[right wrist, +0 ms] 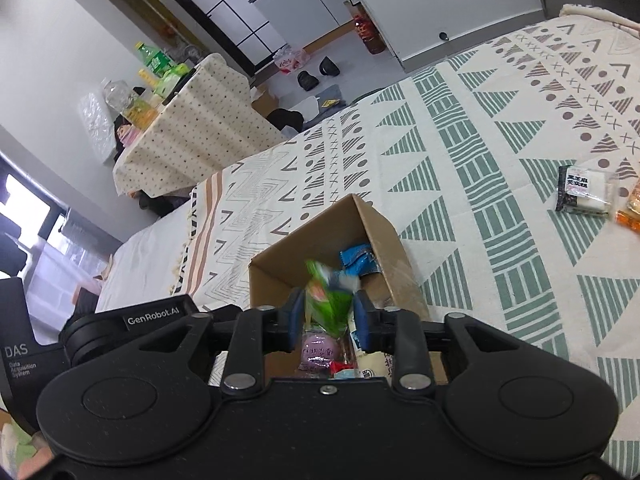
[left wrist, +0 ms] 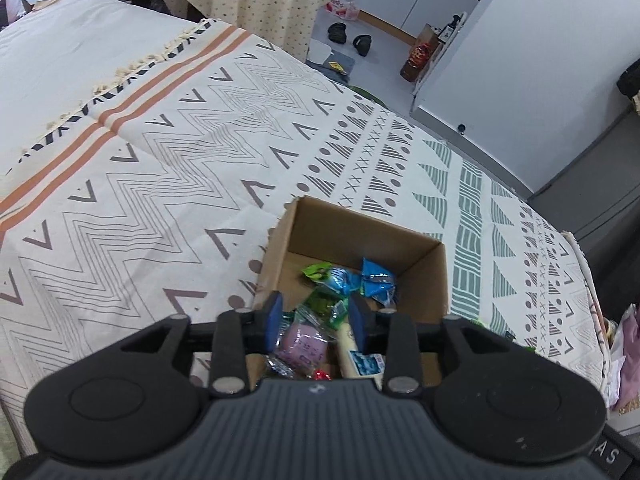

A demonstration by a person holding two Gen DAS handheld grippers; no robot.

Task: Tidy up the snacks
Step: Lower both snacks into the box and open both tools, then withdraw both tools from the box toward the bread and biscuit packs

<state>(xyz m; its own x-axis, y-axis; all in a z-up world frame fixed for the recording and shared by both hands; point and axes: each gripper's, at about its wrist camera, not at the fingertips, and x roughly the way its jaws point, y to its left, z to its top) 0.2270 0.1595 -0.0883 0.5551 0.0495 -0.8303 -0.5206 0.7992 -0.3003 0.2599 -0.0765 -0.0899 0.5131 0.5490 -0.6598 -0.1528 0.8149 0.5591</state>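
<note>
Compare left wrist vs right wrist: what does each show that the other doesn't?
Left wrist only: the left gripper, jaws apart over the snacks.
Right wrist only: the right gripper with a blurred green packet between its jaws; a black-and-white wrapped snack lying loose on the cloth.
Both: the open brown cardboard box on the patterned bedspread, holding a blue packet and a round purple packet.

My left gripper tilts steeply downward, its blue-padded fingers standing a little apart with no pad pressing on anything; whether a packet hangs loose between them I cannot tell. My right gripper also angles downward, less steeply. Its fingers are parted too, and a blurred green wrapper sits in the gap, neither pad clamping it.
</note>
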